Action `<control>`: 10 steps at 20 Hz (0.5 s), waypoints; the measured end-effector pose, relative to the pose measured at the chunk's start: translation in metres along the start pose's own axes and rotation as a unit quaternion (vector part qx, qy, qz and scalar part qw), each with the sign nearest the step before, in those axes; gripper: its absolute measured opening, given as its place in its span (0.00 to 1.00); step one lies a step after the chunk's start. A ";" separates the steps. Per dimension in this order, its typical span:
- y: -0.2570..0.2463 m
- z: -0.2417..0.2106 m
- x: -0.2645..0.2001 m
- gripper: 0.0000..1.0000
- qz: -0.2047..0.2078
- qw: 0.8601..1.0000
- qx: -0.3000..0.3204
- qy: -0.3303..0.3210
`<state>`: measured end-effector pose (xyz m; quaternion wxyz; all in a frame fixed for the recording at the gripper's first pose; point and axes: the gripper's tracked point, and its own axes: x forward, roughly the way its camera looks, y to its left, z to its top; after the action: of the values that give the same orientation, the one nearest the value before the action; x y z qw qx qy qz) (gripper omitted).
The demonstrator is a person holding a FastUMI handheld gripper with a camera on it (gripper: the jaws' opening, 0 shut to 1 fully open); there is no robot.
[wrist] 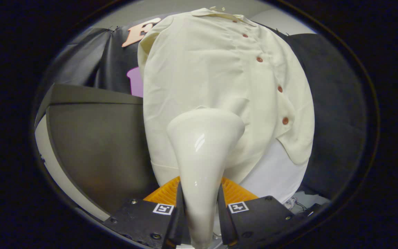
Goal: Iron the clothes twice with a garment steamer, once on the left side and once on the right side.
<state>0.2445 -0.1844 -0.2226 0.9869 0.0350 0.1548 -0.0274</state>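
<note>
I had the gripper [199,211] clamped on the steamer [202,152] handle (glossy, likely slippery), shirt [219,79] hanging soft at twelve o'clock.

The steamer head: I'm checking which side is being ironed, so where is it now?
In the gripper view, the steamer is clamped in the gripper, its head on the shirt panel left of the buttons.

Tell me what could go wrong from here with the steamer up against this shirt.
1. The steamer is clamped low on its glossy handle between the fingers of the gripper; it might slip or twist during the stroke.
2. The head sits near the shirt's lower front; the loose hem flap by the bottom button could bunch up.
</note>
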 end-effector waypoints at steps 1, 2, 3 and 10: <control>-0.002 -0.008 -0.001 0.43 0.002 1.000 0.003 0.006; -0.004 -0.015 -0.002 0.43 0.002 1.000 0.008 0.008; -0.004 -0.018 -0.003 0.43 0.004 1.000 0.011 0.009; -0.006 -0.003 -0.034 0.43 -0.008 1.000 0.001 0.017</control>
<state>0.2107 -0.1891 -0.2158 0.9840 0.0350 0.1713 -0.0348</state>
